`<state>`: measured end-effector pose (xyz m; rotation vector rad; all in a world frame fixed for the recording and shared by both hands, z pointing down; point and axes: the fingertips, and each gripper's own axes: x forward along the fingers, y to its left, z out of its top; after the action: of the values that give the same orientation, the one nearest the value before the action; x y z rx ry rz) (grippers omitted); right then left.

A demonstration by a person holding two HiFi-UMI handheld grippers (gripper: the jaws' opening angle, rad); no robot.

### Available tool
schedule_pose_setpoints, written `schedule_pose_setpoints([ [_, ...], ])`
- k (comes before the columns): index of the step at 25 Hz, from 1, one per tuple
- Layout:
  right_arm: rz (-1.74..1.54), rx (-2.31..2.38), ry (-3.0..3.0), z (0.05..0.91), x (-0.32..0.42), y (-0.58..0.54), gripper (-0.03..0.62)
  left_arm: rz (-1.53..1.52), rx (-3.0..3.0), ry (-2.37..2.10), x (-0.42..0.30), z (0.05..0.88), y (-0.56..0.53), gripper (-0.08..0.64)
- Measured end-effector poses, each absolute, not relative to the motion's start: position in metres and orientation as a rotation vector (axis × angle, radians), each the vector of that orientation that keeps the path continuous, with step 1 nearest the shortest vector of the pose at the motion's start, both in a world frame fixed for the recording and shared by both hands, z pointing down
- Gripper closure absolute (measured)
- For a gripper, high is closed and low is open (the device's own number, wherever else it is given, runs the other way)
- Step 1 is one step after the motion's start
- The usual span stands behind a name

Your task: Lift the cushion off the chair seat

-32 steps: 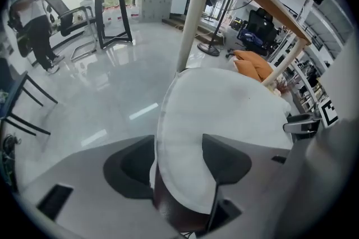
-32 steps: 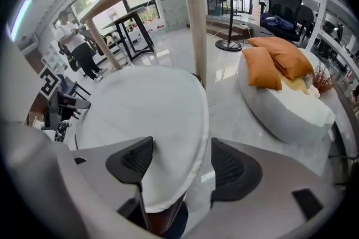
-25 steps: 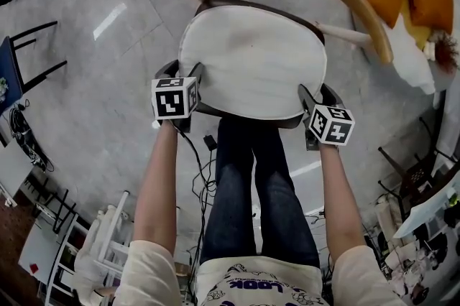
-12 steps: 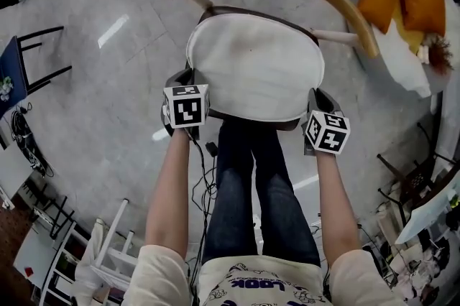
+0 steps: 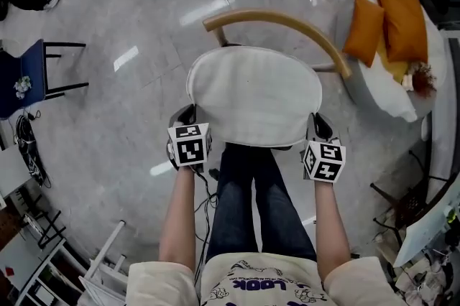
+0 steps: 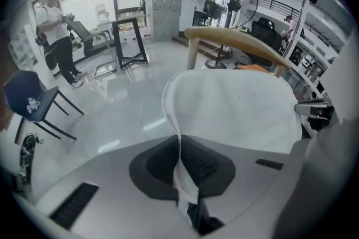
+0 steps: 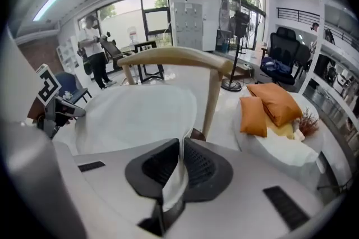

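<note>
The white seat cushion (image 5: 255, 95) hangs above the chair, whose curved wooden backrest (image 5: 280, 24) shows beyond it. My left gripper (image 5: 188, 116) is shut on the cushion's front left edge, and my right gripper (image 5: 316, 126) is shut on its front right edge. In the left gripper view the white fabric (image 6: 235, 114) is pinched between the dark pads (image 6: 199, 162). The right gripper view shows the same: the cushion (image 7: 134, 114) is clamped between the pads (image 7: 199, 168). A dark bit of the chair seat (image 7: 196, 134) peeks out below the cushion; the rest is hidden.
Two orange pillows (image 5: 384, 17) lie on a white round seat (image 5: 402, 93) at the right. A blue chair (image 5: 29, 71) stands at the left and a white rack (image 5: 100, 261) at the lower left. Cables (image 5: 208, 175) trail on the floor. A person (image 6: 56, 36) stands far off.
Both grippers have risen together with the cushion in their jaws. The cushion has come up off the dark seat, which no longer shows around its rim in the head view.
</note>
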<state>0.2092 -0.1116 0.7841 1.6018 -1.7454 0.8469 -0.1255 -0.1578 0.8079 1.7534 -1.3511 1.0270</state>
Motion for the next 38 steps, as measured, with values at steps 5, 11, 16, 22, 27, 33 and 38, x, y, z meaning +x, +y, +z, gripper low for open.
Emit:
schedule_pose_setpoints([
  [5,0.732,1.606,-1.827,0.705,0.199,-0.131,0.548,0.921,1.786,-1.444,-0.138,0.727,-0.168,0.534],
  [11,0.643,1.679,-1.893,0.598,0.192,-0.122,0.548,0.802,1.841,-1.539,-0.147,0.621,-0.157,0.534],
  [16,0.551,1.754,-1.962,0.51,0.184,-0.124,0.546,0.72,1.922,-1.609,-0.157,0.535,-0.164,0.532],
  [22,0.481,1.84,-2.013,0.438,0.181,-0.119,0.546,0.615,2.001,-1.68,-0.159,0.452,-0.166,0.532],
  [27,0.417,1.923,-2.049,0.389,0.186,-0.119,0.546,0.521,2.062,-1.737,-0.156,0.396,-0.168,0.532],
  [33,0.296,2.011,-2.094,0.328,0.197,-0.124,0.546,0.4,2.133,-1.785,-0.146,0.336,-0.173,0.532],
  [38,0.189,2.084,-2.128,0.28,0.204,-0.119,0.546,0.311,2.2,-1.803,-0.139,0.293,-0.17,0.532],
])
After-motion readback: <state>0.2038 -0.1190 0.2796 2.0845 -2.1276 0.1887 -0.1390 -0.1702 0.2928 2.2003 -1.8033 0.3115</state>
